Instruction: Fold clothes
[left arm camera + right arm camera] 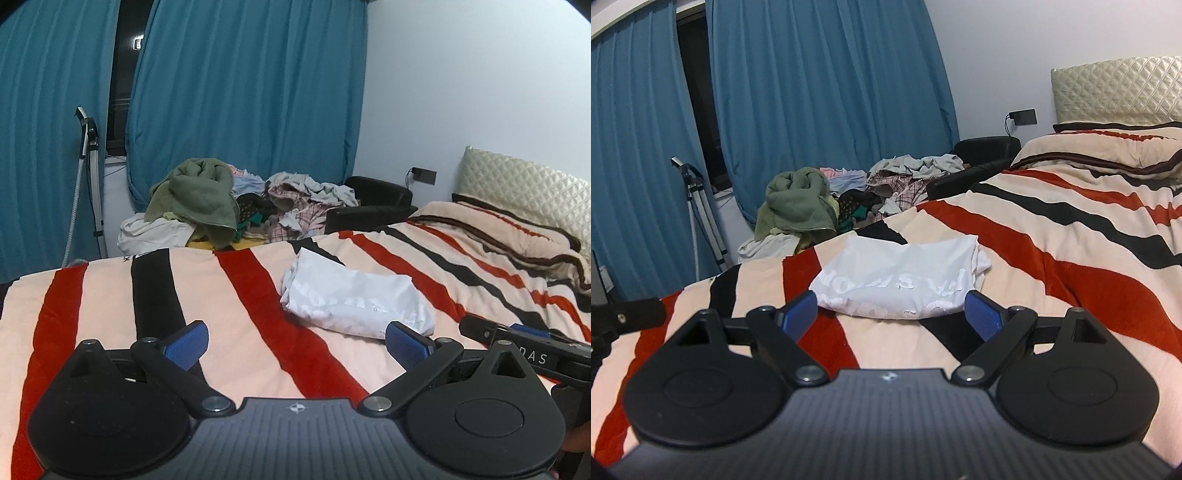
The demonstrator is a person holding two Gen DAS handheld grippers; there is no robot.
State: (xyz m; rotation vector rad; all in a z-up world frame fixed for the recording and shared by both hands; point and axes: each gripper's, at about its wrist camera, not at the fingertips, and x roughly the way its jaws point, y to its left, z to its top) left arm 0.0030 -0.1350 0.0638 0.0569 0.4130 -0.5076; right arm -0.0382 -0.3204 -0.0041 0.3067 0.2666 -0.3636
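Observation:
A folded white garment with a faded print lies on the striped bed blanket; it also shows in the right wrist view. My left gripper is open and empty, held above the blanket, near and left of the garment. My right gripper is open and empty just in front of the garment's near edge. The right gripper's body shows at the right edge of the left wrist view.
A pile of unfolded clothes with a green towel sits beyond the bed's far edge, before blue curtains. A pillow and quilted headboard are at the right. A garment steamer stand stands at left.

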